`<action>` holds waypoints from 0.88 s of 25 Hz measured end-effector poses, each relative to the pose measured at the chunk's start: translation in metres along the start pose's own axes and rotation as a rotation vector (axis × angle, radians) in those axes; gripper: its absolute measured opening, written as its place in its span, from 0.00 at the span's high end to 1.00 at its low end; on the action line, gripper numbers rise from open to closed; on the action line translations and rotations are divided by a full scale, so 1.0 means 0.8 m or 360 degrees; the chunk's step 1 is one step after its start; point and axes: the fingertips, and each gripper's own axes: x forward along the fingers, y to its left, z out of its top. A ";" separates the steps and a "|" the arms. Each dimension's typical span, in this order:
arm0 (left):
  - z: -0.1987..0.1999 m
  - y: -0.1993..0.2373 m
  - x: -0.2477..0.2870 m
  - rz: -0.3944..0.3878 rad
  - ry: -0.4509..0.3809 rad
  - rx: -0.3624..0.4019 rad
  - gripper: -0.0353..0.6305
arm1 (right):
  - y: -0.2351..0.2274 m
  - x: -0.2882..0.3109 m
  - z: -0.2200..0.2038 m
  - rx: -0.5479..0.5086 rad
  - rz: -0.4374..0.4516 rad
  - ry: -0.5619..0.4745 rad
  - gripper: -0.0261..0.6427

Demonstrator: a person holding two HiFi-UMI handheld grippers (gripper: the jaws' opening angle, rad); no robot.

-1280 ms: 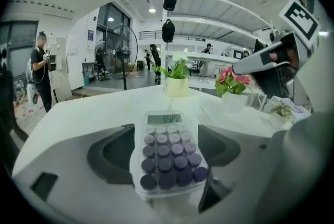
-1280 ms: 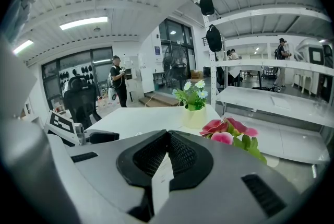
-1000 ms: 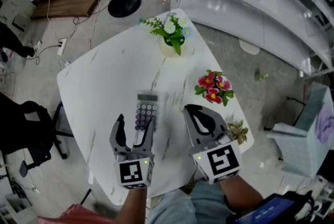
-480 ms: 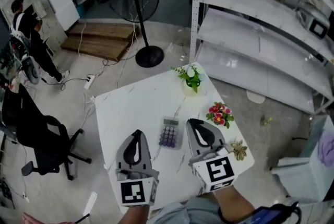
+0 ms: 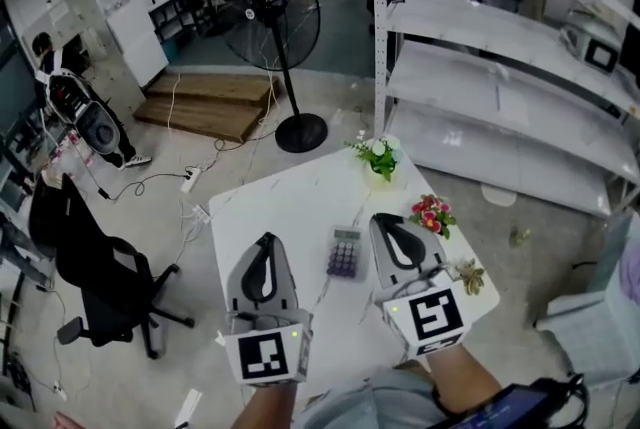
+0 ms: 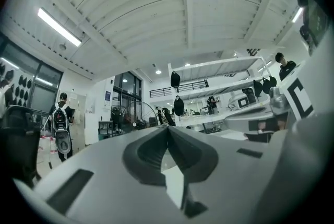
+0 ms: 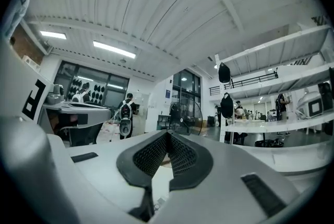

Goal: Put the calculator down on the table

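Note:
The grey calculator (image 5: 346, 252) with purple keys lies flat on the white marble table (image 5: 270, 212), between the two grippers and far below them. My left gripper (image 5: 265, 244) is raised well above the table, shut with nothing in it. My right gripper (image 5: 387, 221) is lifted beside it, also shut and empty. In the left gripper view the jaws (image 6: 167, 127) meet at the tips and point level into the room. The right gripper view shows the same: closed fingertips (image 7: 167, 135) aimed at the hall.
On the table stand a white-flower pot (image 5: 379, 158), a red-flower pot (image 5: 432, 214) and a small succulent (image 5: 467, 275) along the right edge. A standing fan (image 5: 270, 7), a black office chair (image 5: 95, 267), a wooden pallet (image 5: 205, 104) and white shelving (image 5: 500, 47) surround the table. A person (image 5: 75, 102) stands at far left.
The left gripper let go of the calculator and shut empty. Both grippers rose high above the table, and the head view lifted to show the whole room.

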 end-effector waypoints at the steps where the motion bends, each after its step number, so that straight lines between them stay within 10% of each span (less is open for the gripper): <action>1: 0.000 -0.002 0.000 -0.0006 -0.0002 -0.0002 0.94 | 0.000 -0.003 0.002 -0.0019 -0.0011 -0.0011 0.94; 22: -0.006 -0.025 -0.006 -0.0076 0.0019 -0.0005 0.94 | -0.001 -0.025 0.001 -0.0033 -0.0068 -0.0002 0.94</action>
